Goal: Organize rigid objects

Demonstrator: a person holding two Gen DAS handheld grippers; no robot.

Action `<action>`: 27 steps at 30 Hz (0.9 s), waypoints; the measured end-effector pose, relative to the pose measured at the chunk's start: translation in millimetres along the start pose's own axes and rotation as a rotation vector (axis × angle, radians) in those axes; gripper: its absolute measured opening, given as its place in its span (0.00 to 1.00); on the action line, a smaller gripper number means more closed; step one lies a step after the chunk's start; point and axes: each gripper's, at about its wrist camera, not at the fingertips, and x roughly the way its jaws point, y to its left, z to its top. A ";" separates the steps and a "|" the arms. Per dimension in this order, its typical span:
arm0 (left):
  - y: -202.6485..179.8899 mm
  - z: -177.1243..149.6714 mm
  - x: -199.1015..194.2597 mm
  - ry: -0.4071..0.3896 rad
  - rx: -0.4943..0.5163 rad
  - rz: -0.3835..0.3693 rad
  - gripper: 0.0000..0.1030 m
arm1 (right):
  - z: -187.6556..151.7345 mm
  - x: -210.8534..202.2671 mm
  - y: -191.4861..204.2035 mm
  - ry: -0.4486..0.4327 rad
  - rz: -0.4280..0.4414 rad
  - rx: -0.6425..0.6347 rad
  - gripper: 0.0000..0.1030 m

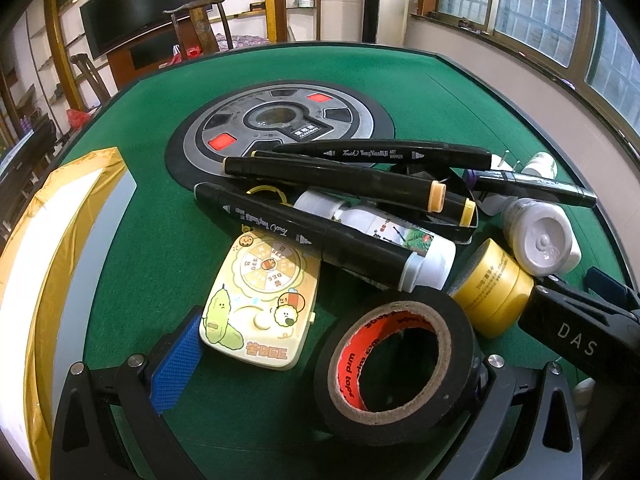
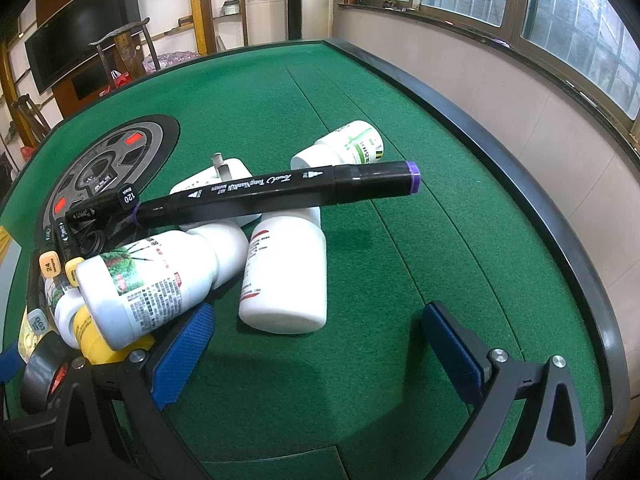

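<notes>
My left tongs (image 1: 324, 364) stood spread wide, one blue pad (image 1: 176, 360) showing. My right tongs (image 2: 320, 356) gaped open too, gripping nothing between their pads (image 2: 182, 354), and sat just right of the left ones.

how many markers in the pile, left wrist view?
5. Topmost marker; orange-capped marker below it; yellow-capped marker beside that; grey-capped marker nearest; purple-ringed marker at right. More may be buried.
</notes>
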 end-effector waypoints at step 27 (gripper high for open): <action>21.6 -36.1 -139.3 -0.369 0.036 -0.038 1.00 | -25.9 -106.5 -51.0 -0.238 0.087 0.009 1.00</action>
